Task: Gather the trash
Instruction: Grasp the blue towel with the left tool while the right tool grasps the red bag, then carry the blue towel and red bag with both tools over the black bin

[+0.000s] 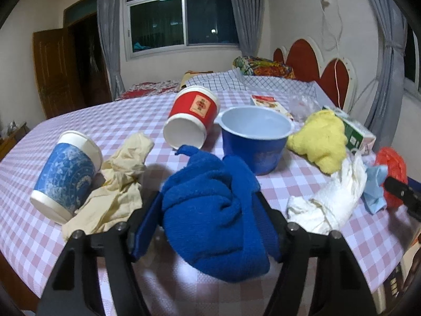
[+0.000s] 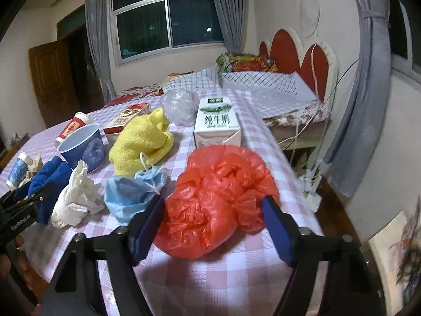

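Right now the left gripper (image 1: 210, 223) has its blue pads spread on either side of a crumpled blue towel (image 1: 213, 210) lying on the pink-checked tablecloth (image 1: 52, 237); the pads sit against the towel's flanks, though whether they press it I cannot tell. Left of that gripper a cream cloth (image 1: 115, 184) lies bunched against a tipped blue-patterned paper cup (image 1: 65, 173). Ahead of its fingers a red paper cup (image 1: 190, 117) lies on its side, just beside an upright blue bowl (image 1: 255, 137). To its right are a yellow towel (image 1: 319, 142), a green-and-white carton (image 1: 359, 134) and a wad of white tissue (image 1: 329, 202).

The right gripper (image 2: 213, 223) stands open around a crumpled red plastic bag (image 2: 218, 200), one pad at each side of it. Just left of that gripper lie a blue face mask (image 2: 131, 194) and the white tissue (image 2: 76, 197). Beyond its fingertips stand a milk carton (image 2: 217, 123), a clear plastic bag (image 2: 180, 106) and a red-and-white box (image 2: 129, 118).
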Demonstrator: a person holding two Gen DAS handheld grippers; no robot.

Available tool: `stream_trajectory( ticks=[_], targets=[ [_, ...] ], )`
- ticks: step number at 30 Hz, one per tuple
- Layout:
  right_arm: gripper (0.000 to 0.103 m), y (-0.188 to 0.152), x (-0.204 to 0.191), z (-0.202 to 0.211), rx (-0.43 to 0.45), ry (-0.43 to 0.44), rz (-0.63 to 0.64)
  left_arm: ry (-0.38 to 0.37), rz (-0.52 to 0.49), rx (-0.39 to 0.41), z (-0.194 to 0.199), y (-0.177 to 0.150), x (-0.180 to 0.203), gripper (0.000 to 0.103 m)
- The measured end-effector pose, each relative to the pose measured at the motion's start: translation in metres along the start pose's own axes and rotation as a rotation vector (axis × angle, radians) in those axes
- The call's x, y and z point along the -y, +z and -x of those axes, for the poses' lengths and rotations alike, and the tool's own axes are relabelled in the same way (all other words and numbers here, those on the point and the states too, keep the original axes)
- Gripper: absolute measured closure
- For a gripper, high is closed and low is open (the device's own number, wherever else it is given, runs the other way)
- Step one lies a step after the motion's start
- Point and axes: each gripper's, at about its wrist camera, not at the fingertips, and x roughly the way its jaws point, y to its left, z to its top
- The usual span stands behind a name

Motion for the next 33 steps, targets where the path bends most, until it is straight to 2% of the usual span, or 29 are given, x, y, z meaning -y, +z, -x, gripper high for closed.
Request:
stream_trajectory(
  ticks=[1,3,6,17,24,33],
  targets=[
    [0.043,-0.001,0.000,0.000,-0.001,0.010,-0.002,0.001,-0.007,-0.001,0.000,-0.001,0.001,0.037],
    [0.052,-0.001,0.000,0.001,0.008,0.022,-0.001,0.008,-0.021,0.007,0.001,-0.001,0.001,0.054],
    [0.057,0.000,-0.001,0.007,0.021,0.036,0.003,-0.008,-0.007,0.039,0.004,0.002,-0.003,0.067],
    [0.058,0.006,0.011,0.062,0.123,0.028,-0.013,-0.054,-0.034,0.171,0.057,0.011,0.006,0.069],
    [0.058,-0.018,0.055,0.125,0.185,-0.030,-0.046,-0.196,-0.148,0.280,0.115,0.001,0.052,0.069],
    [0.058,-0.067,0.113,0.190,0.185,-0.119,-0.104,-0.405,-0.231,0.246,0.153,-0.027,0.126,0.069]
  ],
)
